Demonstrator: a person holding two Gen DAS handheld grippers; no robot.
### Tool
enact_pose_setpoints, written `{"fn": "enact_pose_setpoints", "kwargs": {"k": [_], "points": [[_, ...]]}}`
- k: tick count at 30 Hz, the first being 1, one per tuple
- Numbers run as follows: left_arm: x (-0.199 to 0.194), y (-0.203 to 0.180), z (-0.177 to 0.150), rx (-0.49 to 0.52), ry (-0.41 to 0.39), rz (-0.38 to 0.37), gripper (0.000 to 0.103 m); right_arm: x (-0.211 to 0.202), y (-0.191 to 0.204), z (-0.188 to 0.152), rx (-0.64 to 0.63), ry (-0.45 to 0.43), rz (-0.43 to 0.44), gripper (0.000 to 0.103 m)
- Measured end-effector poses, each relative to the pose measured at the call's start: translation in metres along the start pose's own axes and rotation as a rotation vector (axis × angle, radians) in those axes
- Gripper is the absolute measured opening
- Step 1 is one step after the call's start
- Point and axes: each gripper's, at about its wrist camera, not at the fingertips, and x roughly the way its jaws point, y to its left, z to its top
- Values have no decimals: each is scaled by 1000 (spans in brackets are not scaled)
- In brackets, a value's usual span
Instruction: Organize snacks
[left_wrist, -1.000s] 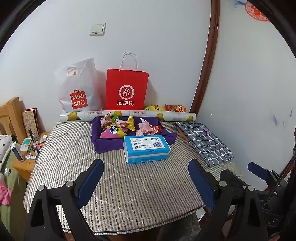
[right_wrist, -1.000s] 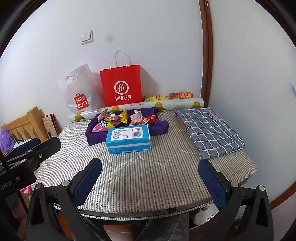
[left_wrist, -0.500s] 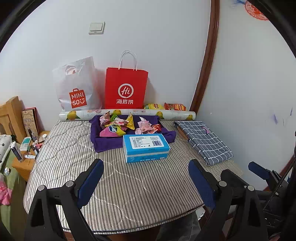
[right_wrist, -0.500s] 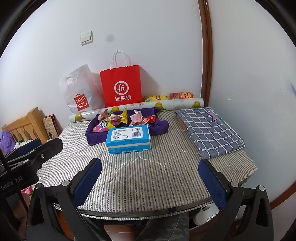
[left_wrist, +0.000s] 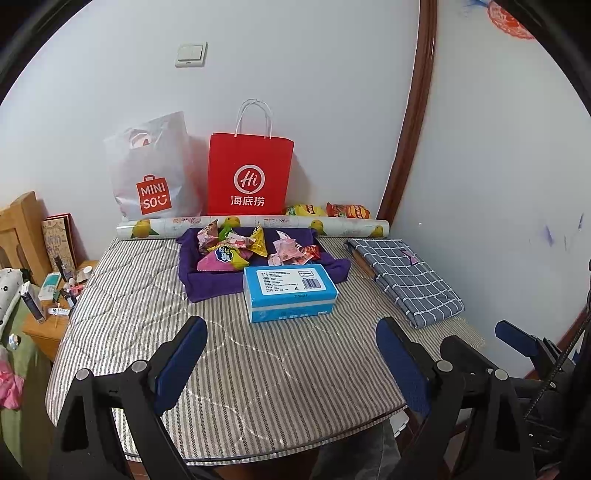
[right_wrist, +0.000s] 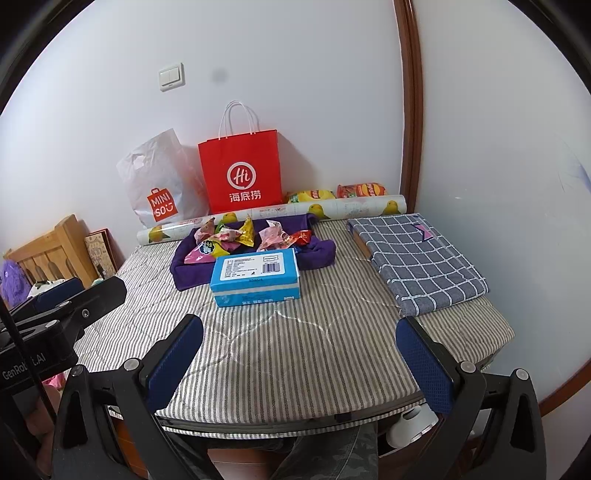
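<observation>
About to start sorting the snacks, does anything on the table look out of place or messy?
Two snack bags lie behind the patterned roll at the wall, apart from the snack packets heaped loosely on the purple cloth. The blue box sits on that cloth's front edge. Nothing looks spilled or damaged.

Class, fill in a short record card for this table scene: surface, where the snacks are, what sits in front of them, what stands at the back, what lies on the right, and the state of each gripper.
Surface: striped table cover
Snacks: wrapped packets piled in a purple cloth tray
In front of tray: blue box, touching the tray's near edge
Back wall: white bag, red bag, paper roll lying flat
Right side: folded checked cloth
Left gripper: open, empty
Right gripper: open, empty
</observation>
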Motion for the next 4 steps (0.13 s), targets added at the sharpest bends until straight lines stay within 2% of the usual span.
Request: {"fn": "enact_pose_setpoints", "kwargs": {"k": [4], "points": [[0, 1, 0, 6, 1, 7, 93, -1, 0, 0, 1, -1, 0, 103]]}}
